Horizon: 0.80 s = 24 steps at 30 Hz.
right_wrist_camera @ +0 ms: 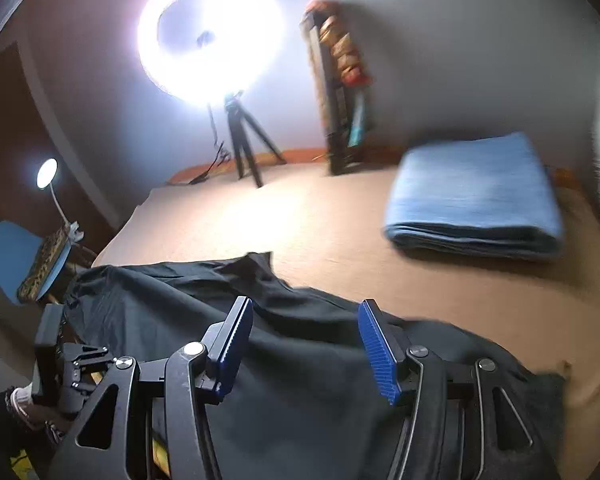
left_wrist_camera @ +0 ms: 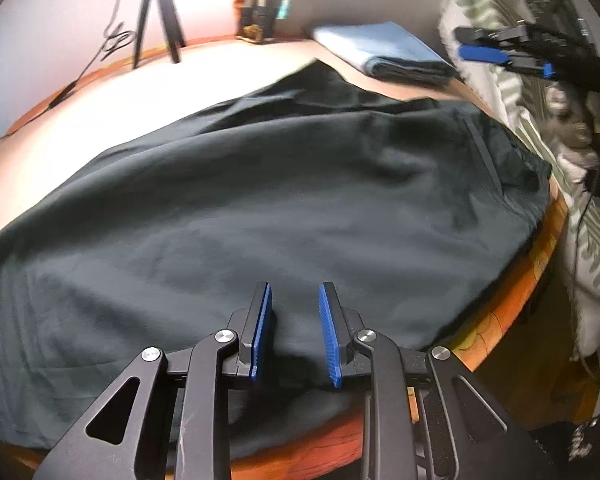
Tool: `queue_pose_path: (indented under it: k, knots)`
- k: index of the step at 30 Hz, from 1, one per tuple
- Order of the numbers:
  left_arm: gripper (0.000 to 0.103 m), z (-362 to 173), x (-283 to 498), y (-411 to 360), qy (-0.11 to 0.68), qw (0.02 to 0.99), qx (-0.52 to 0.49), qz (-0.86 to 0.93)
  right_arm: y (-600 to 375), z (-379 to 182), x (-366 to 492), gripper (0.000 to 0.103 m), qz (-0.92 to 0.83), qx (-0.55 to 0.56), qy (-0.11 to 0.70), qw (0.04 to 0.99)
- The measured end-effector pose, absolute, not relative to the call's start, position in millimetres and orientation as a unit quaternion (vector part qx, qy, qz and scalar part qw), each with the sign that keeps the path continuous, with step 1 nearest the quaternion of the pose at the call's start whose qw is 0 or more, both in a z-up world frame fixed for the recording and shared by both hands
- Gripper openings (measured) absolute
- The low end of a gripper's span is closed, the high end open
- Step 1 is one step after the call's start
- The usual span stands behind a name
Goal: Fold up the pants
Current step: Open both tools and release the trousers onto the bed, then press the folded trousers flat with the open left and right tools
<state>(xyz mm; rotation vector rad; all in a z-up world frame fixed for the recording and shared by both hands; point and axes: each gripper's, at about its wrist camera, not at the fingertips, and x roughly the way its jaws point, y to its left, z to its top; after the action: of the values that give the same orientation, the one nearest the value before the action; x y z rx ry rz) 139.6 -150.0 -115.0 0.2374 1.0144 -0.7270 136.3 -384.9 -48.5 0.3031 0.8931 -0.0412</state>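
The left gripper (left_wrist_camera: pixel 295 300) stands with its two blue pads a narrow gap apart, nothing between them, low over the near part of the pants (left_wrist_camera: pixel 260 200). The right gripper (right_wrist_camera: pixel 306 320) is spread wide, also holding nothing, above the dark cloth near its far edge; in the left view it shows at upper right (left_wrist_camera: pixel 504 58), off beyond the table's right side. There is one pair of pants, dark, spread broadly over the near half of the table (left_wrist_camera: pixel 228 76), rumpled along its far edge where one corner rises to a point (right_wrist_camera: pixel 260 258). On the near and right sides the cloth reaches the orange table rim (left_wrist_camera: pixel 512 280) and drapes a little over it. Beyond the pants lies a wide stretch of bare tan tabletop (right_wrist_camera: pixel 300 216). One folded blue cloth (right_wrist_camera: pixel 476 196) sits at the far right, well apart from the pants. At the far edge stand one tripod (right_wrist_camera: pixel 244 148) carrying one ring light (right_wrist_camera: pixel 210 42), and one tall dark rack (right_wrist_camera: pixel 340 92), blurred. One small lamp (right_wrist_camera: pixel 47 174) and one blue chair (right_wrist_camera: pixel 16 256) stand off the table to the left. A green-striped fabric (left_wrist_camera: pixel 496 32) hangs past the right rim.
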Motion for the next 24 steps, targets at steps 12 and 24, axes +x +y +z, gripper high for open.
queue_pose_path:
  k: [12,24]
  knots:
    - [0.023,-120,160,-122,0.49,0.807,0.085,-0.319,-354,-107,229,0.07,0.035,0.107,0.501,0.858]
    - [0.023,-124,159,-124,0.483,0.808,0.099,-0.323,-330,-134,265,0.03,0.082,0.073,0.532,0.84]
